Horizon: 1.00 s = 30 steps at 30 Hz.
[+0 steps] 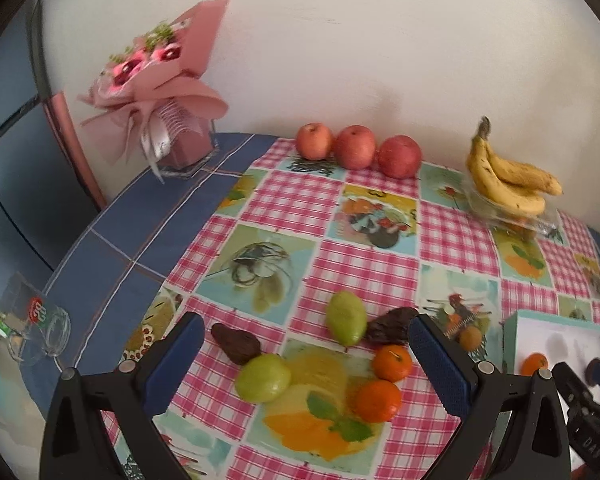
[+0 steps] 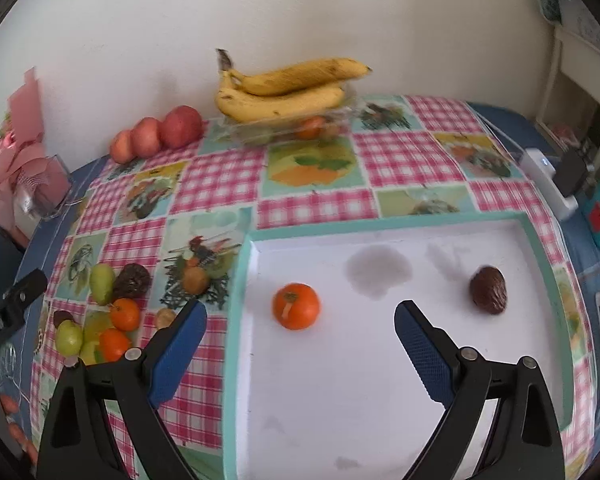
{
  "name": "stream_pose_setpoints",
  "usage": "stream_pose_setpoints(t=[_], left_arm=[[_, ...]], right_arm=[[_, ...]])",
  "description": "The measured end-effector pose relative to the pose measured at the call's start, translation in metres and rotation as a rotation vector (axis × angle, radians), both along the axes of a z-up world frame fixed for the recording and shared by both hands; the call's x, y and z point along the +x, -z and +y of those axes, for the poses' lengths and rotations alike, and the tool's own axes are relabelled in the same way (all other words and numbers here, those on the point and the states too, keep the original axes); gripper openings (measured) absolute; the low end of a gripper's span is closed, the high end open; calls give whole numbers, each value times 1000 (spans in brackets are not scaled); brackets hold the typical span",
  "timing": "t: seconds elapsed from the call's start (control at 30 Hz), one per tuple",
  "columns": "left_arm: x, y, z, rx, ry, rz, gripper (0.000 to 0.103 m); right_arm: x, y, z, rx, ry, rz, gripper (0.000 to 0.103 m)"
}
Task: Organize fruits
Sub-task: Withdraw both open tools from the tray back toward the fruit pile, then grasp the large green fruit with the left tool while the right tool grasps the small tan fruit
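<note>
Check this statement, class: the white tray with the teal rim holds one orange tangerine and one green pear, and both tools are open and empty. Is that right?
Not quite. The white tray with the teal rim holds one orange tangerine and one dark brown wrinkled fruit, not a green pear, as the right wrist view shows. The left tool and right tool are indeed open and empty.

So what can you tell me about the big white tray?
The tray is flat and rectangular, white inside with a raised mint-green rim. It lies on the checked tablecloth. One orange and one dark brown wrinkled fruit rest on it, apart. Grey smudges mark its surface. The open right gripper hovers above it.
</note>
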<state>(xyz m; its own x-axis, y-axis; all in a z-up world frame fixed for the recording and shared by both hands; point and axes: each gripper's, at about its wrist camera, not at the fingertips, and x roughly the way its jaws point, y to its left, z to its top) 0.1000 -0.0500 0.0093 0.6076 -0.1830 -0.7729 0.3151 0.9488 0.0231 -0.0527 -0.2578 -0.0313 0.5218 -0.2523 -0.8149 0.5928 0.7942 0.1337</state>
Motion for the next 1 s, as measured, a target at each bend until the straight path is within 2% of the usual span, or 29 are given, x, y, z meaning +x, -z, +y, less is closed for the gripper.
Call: stream_pose_setpoints(t=[0.17, 0.33, 0.5, 0.73, 0.83, 0.87, 1.0], left_arm=[[17, 1, 26, -77, -61, 32, 103], [31, 1, 53, -83, -107, 32, 103], [45, 2, 79, -152, -118, 89, 103], [51, 4, 89, -142, -114, 131, 103], [54, 13, 82, -138, -86, 176, 102], [54, 19, 77, -121, -74, 200, 102], [51, 40, 64, -108, -53, 261, 101]], right_arm=[[15, -5, 18, -15, -65, -41, 95], [36, -8, 44, -31, -145, -59, 95], [50, -15, 63, -43, -189, -79, 95], [61, -26, 80, -69, -216, -92, 95], [67, -23, 83, -66, -225, -77, 95], [69, -21, 84, -62, -226, -67, 94], [76, -1, 82, -9, -234, -20, 76]])
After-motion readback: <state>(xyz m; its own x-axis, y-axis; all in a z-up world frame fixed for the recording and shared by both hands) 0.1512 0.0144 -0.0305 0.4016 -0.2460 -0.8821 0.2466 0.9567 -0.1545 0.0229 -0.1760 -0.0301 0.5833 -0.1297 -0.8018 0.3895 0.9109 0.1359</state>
